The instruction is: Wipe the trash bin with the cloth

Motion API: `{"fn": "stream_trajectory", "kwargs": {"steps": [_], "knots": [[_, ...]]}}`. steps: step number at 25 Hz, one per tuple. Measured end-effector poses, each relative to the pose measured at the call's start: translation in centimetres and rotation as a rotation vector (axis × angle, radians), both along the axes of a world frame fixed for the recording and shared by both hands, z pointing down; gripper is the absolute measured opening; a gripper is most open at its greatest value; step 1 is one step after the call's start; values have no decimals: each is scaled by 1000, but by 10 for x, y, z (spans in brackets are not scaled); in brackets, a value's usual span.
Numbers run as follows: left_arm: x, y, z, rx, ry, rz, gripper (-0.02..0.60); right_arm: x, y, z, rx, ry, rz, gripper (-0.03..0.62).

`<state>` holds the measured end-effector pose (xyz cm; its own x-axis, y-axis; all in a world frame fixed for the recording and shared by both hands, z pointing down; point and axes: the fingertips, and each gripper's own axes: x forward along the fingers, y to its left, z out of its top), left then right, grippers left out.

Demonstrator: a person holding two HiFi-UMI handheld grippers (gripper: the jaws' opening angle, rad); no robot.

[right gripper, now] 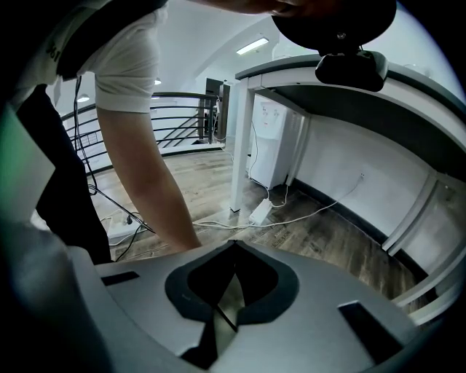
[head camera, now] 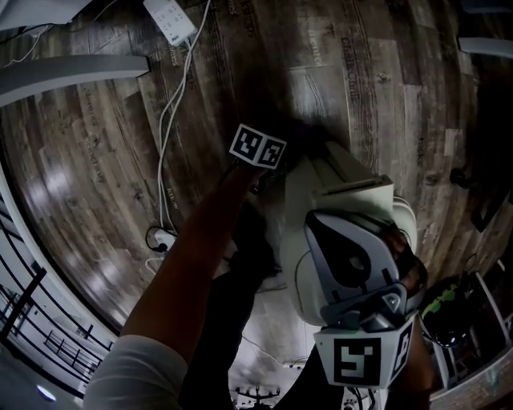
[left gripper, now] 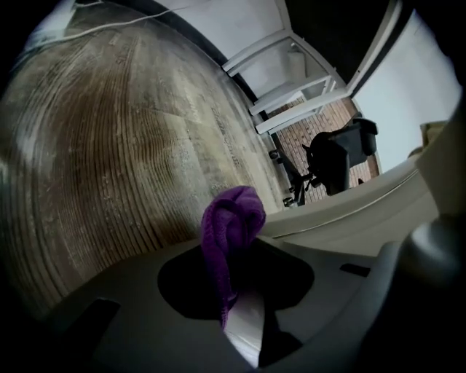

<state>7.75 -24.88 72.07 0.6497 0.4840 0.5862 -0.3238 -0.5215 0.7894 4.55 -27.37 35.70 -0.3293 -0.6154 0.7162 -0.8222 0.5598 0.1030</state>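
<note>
Wide wooden floor (head camera: pixel 104 160) all around, dim in the head view, and on it one pale trash bin (head camera: pixel 353 192) just right of centre. One white desk (right gripper: pixel 342 80) runs along the wall in the right gripper view, with one dark railing (right gripper: pixel 182 116) further back. One black office chair (left gripper: pixel 338 153) sits well beyond the bin in the left gripper view. The person's bare left arm (head camera: pixel 200 264) reaches in diagonally from the lower left and ends at the bin's upper left edge. Two grippers in play. The right gripper (right gripper: pixel 230 280) hangs over the near side of the bin and covers much of it in the head view; its jaws are pressed together with nothing between them. The left gripper (left gripper: pixel 234 291) is pinching the one purple cloth (left gripper: pixel 231 222), which bunches up out past the jaw tips. That cloth sits right beside the bin's pale wall, though I can't tell whether it touches. One white power strip (head camera: pixel 170 18) lies at the top of the head view, well clear of the bin, and white cables (head camera: pixel 164 136) trail down the floor from it.
</note>
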Motion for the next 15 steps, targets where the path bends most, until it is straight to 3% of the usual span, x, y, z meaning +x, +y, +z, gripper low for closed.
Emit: {"fn": "stream_trajectory", "kwargs": {"steps": [15], "knots": [[13,4,-60,-191,129,-24,103,2,1,4,-9,20,9,8]]}}
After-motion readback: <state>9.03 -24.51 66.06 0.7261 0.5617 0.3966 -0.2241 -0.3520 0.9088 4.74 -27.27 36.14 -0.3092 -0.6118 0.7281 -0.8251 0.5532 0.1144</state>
